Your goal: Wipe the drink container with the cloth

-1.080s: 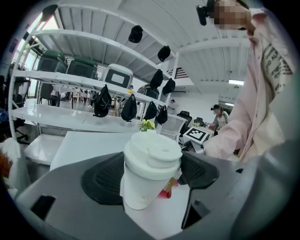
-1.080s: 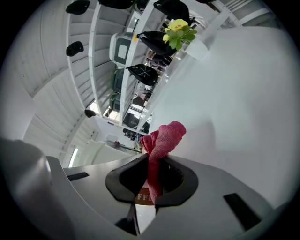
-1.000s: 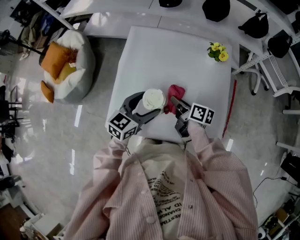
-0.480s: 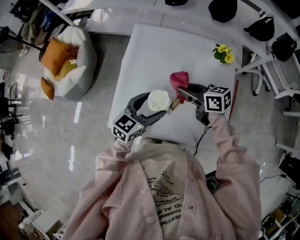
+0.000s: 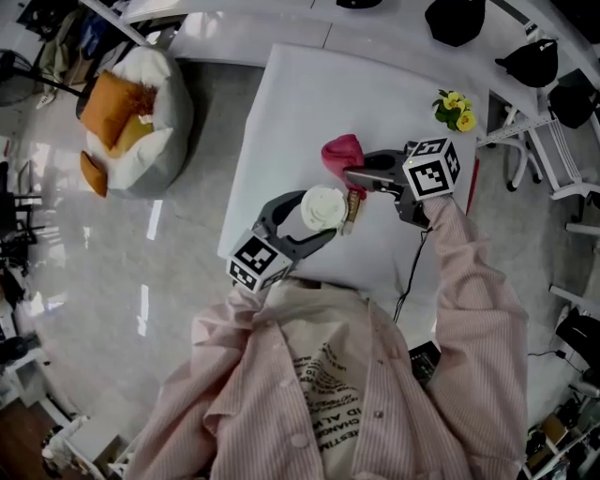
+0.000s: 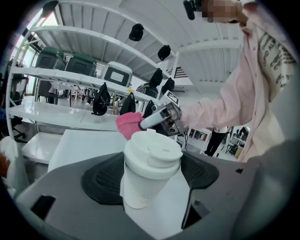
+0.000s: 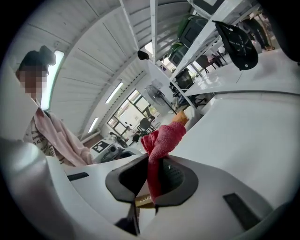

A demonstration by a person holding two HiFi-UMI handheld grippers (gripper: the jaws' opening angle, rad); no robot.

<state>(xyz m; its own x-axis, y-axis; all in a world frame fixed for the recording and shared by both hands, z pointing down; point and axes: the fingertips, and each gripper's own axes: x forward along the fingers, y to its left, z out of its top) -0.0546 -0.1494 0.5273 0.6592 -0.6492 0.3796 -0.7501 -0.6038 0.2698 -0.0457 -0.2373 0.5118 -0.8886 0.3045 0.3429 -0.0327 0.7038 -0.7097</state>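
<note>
A white paper cup (image 5: 322, 208) with a white lid stands upright between the jaws of my left gripper (image 5: 314, 213), which is shut on it. In the left gripper view the cup (image 6: 149, 174) fills the space between the two black pads, at my left gripper (image 6: 150, 180). My right gripper (image 5: 354, 176) is shut on a pink cloth (image 5: 341, 152) and points left, just beyond and right of the cup. In the right gripper view the cloth (image 7: 161, 143) hangs pinched in my right gripper (image 7: 152, 182). From the left gripper view the cloth (image 6: 129, 125) shows just behind the lid; I cannot tell if it touches.
The white table (image 5: 309, 103) runs away from me, with a small pot of yellow flowers (image 5: 454, 110) at its far right corner. A white and orange beanbag (image 5: 131, 108) lies on the floor to the left. Shelves with black caps (image 5: 455, 19) stand behind.
My right gripper has carried the cloth from the near side of the cup up to its far right side and turned to point left. The left gripper and cup have barely moved.
</note>
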